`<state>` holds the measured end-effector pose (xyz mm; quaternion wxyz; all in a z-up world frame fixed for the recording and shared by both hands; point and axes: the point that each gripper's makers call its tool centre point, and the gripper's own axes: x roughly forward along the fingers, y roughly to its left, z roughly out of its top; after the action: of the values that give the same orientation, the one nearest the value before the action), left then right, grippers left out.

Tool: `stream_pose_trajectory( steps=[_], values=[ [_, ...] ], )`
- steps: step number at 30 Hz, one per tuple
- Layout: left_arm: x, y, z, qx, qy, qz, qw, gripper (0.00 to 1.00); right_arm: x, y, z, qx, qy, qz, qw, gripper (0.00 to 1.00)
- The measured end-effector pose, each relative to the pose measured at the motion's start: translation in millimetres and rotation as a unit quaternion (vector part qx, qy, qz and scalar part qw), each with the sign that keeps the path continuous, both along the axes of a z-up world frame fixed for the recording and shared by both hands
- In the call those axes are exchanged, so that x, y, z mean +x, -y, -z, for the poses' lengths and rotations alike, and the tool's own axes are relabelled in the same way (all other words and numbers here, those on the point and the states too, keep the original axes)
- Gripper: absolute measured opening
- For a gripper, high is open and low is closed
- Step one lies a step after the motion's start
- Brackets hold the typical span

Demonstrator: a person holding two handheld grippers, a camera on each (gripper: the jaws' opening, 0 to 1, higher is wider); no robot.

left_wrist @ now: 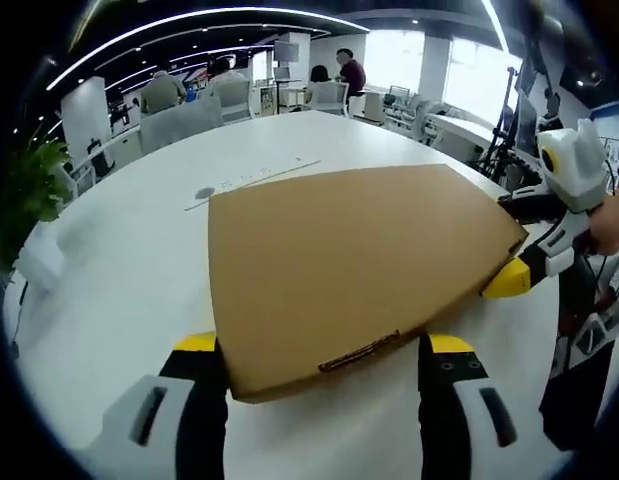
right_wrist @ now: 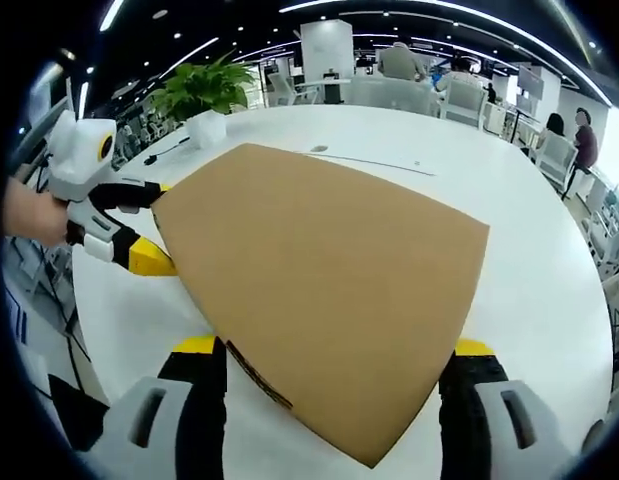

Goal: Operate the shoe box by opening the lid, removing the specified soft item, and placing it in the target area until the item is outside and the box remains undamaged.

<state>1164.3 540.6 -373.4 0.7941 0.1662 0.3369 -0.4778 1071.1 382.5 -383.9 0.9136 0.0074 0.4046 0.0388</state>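
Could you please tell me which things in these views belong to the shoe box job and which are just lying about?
Job:
- flat brown cardboard shoe box, lid closed
- left tongs, open astride one box corner
- right tongs, open astride another corner

Lying about:
- round white table
- green potted plant in white pot
- thin cable

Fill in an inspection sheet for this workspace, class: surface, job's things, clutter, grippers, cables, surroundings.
Surface: white table, largely bare.
Job's things: brown shoe box, lid closed, lying flat.
Clutter: small white pot holding a green plant at the table edge.
Grippers: left hand-held gripper open, jaws astride one box corner; right hand-held gripper open, astride another.
Cables: thin dark line beyond the box.
Surroundings: open office, chairs, seated people.
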Motion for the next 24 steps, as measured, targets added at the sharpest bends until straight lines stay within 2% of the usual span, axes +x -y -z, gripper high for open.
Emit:
stream_pose_trajectory(
  steps=[10, 24],
  values=[
    [-15.5, -6.2, -1.5, -0.012, 0.009, -0.022, 0.9997, 0.79, -5.4, -0.7, 0.9, -0.001, 0.002, -0.024, 0.9997, 0.89],
    [-19.3, -10.7, 0.6, -0.017, 0.005, -0.036, 0.9992, 0.78, -9.9, -2.7, -0.2, 0.001, 0.0, -0.038, 0.9993, 0.89]
  ],
)
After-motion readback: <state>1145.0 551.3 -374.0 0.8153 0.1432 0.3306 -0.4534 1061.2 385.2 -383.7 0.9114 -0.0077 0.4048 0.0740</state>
